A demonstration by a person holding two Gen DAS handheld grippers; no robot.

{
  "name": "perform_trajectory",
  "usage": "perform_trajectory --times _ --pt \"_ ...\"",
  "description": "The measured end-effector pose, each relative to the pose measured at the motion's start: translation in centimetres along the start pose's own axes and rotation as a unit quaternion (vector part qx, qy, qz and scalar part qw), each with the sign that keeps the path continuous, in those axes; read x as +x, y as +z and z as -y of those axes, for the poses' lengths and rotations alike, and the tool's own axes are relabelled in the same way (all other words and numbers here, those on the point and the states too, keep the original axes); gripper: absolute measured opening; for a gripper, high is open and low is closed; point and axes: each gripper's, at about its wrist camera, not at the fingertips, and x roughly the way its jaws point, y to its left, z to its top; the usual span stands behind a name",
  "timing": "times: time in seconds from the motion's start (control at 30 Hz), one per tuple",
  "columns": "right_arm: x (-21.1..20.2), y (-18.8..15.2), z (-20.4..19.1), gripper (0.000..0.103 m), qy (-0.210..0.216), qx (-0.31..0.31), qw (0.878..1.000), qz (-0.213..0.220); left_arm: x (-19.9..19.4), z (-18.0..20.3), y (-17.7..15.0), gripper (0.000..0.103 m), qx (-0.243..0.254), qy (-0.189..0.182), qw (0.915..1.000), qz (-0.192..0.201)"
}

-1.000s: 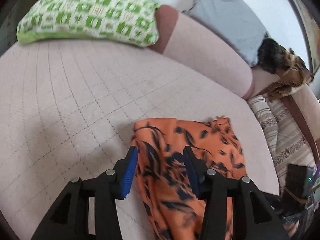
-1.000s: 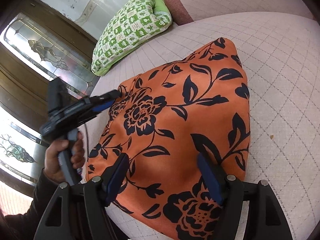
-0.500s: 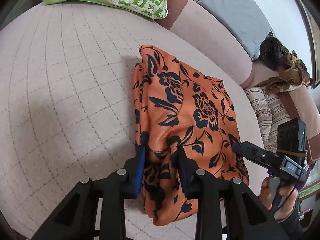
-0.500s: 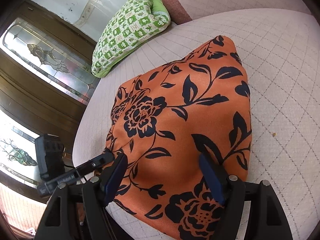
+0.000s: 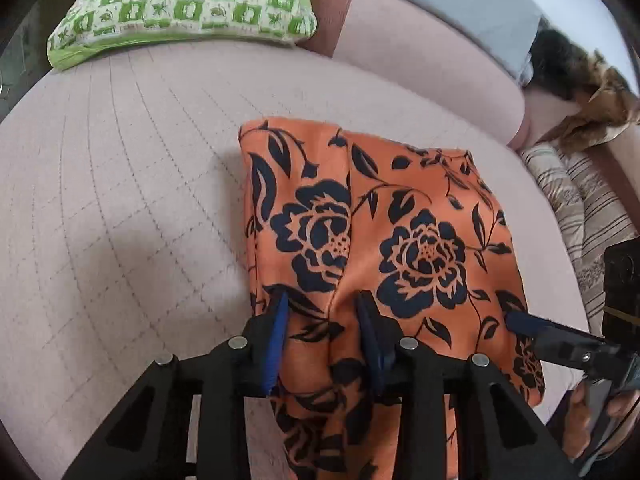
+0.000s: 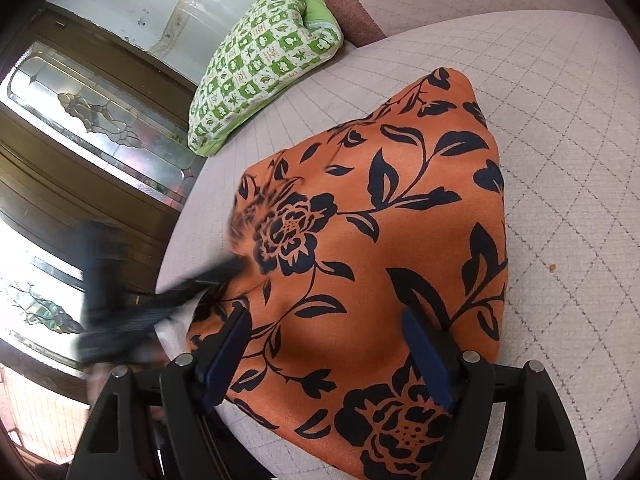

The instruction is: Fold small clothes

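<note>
The orange cloth with its black flower print lies folded on the pink quilted sofa seat, its near edge hanging toward the cameras.

The left tool has its blue pads partly apart, with a raised ridge of the cloth between them. The left pad sits at the cloth's left edge and the right pad presses against the fabric further in; whether the pads truly pinch the ridge or only straddle it cannot be told. In the right wrist view the left tool is a dark blur at the cloth's left side, tip against the fabric.

The right tool stands wide apart over the near part of the cloth, holding nothing; both pads are just above or resting on the fabric. From the left wrist view, the right tool reaches in from the right, its blue tip on the cloth's right near corner, with the hand gripping the handle below.

A green checked pillow lies at the far end of the seat, well apart from the cloth. A striped cloth lies to the right.
</note>
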Motion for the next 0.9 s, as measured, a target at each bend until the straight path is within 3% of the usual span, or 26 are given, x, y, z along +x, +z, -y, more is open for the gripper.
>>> perform_trajectory --times 0.13,0.2,0.27,0.37,0.4,0.47,0.5,0.7,0.8,0.9 --pt "-1.2 0.9 0.0 0.08 0.026 0.018 0.999 -0.004 -2.0 1.2 0.2 0.037 0.015 0.004 0.9997 0.02" --pt "-2.5 2.0 -0.1 0.08 0.068 0.024 0.997 0.013 -3.6 2.0 0.4 0.044 0.032 0.003 0.9984 0.047" --pt "-3.0 3.8 0.3 0.08 0.084 0.034 0.996 0.026 -3.8 2.2 0.4 0.049 0.033 -0.005 0.998 0.054" --pt "-1.8 6.8 2.8 0.08 0.11 0.087 0.99 0.033 -1.1 1.9 0.0 0.049 0.034 0.028 0.9988 0.021" --pt "-1.0 7.4 3.7 0.08 0.114 0.1 0.988 0.032 0.1 1.4 -0.3 0.055 0.026 0.038 0.9989 0.009" --pt "2.3 8.1 7.1 0.081 0.089 0.154 0.984 0.002 0.7 0.4 -0.5 0.065 0.0 0.033 0.9994 0.01" --pt "2.9 7.8 8.3 0.079 0.106 0.19 0.976 0.004 0.6 0.1 -0.5 0.065 -0.014 0.026 0.9995 0.007" --pt "-0.8 7.0 4.0 0.08 0.134 0.122 0.983 0.041 -1.5 0.4 -1.0 0.065 -0.003 0.031 0.9992 0.027" --pt "0.7 5.7 5.2 0.083 0.089 0.137 0.986 0.011 -3.0 0.8 -1.6 0.065 -0.008 0.033 0.9987 0.037" --pt "-1.0 4.8 4.3 0.082 0.1 0.131 0.986 0.032 -4.6 0.5 -2.5 0.065 -0.013 0.039 0.9981 0.047"
